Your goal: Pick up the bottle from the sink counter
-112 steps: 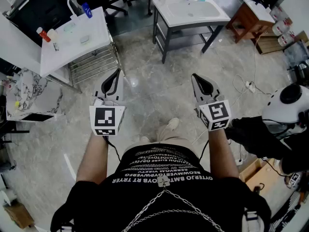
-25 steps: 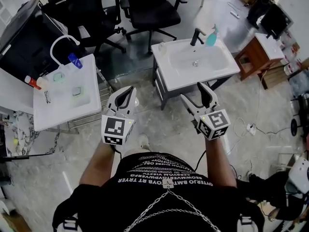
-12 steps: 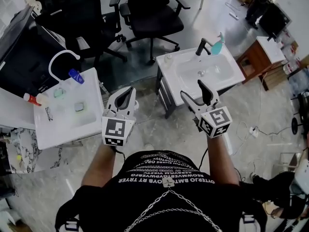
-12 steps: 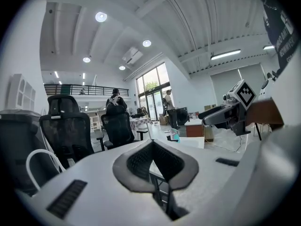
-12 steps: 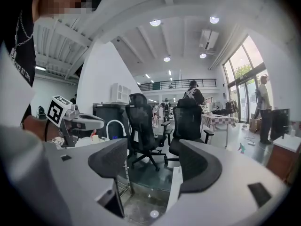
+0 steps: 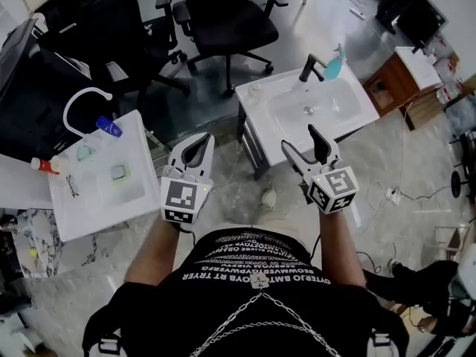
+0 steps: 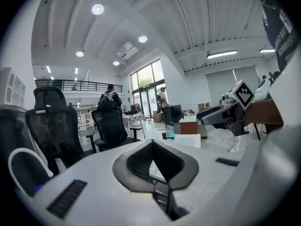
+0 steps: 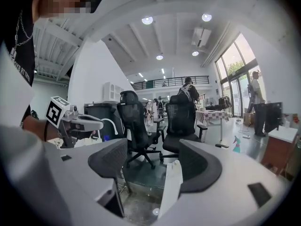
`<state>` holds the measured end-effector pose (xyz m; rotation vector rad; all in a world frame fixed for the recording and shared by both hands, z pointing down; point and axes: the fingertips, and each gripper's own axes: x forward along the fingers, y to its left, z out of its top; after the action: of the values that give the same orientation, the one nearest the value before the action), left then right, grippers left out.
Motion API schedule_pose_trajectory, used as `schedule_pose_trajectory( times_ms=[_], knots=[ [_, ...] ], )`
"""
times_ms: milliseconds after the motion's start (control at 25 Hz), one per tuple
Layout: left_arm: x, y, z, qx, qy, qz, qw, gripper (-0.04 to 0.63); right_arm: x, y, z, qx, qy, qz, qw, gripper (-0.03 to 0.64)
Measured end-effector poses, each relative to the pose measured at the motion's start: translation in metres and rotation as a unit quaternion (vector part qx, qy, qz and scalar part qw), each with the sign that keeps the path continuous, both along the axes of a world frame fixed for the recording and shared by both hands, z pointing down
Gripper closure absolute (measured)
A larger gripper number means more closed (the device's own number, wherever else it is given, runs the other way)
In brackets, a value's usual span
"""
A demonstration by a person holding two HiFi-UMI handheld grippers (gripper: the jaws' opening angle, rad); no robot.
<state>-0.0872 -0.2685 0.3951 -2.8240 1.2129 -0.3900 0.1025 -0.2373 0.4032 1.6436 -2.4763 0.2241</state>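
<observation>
A teal spray bottle (image 6: 332, 65) stands at the back rim of a white sink counter (image 6: 349, 116), beside a black faucet (image 6: 309, 67). It shows small and far in the left gripper view (image 7: 170, 134) and in the right gripper view (image 8: 236, 144). My left gripper (image 6: 202, 138) hovers over the floor left of that counter, its jaws meeting at the tips (image 7: 153, 145) with nothing held. My right gripper (image 6: 301, 140) hangs over the counter's front edge, jaws apart and empty (image 8: 153, 159). Both are well short of the bottle.
A second white sink counter (image 6: 74, 214) at the left carries a white hose faucet, a blue bottle (image 6: 108, 127) and a red-capped bottle (image 6: 43, 166). Black office chairs (image 6: 223, 21) stand behind. A wooden cabinet (image 6: 409, 76) is at the right, and cables lie on the floor.
I have walked toward the sink counter, which now lies just ahead of the right gripper. Both grippers kept their pose, the left shut and the right open.
</observation>
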Motion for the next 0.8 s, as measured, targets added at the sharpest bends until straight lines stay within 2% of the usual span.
schedule_pose_trajectory(
  times_ms=[480,800],
  knots=[
    [0.067,-0.066,-0.016,0.015,-0.009,-0.022,0.9996,0.591,0.049,-0.080,0.000,0.003,-0.019,-0.044,0.999,0.295],
    [0.098,-0.109,-0.018,0.012,-0.011,-0.067,0.9976,0.591,0.086,-0.134,-0.002,0.000,-0.020,-0.085,0.996,0.295]
  ],
)
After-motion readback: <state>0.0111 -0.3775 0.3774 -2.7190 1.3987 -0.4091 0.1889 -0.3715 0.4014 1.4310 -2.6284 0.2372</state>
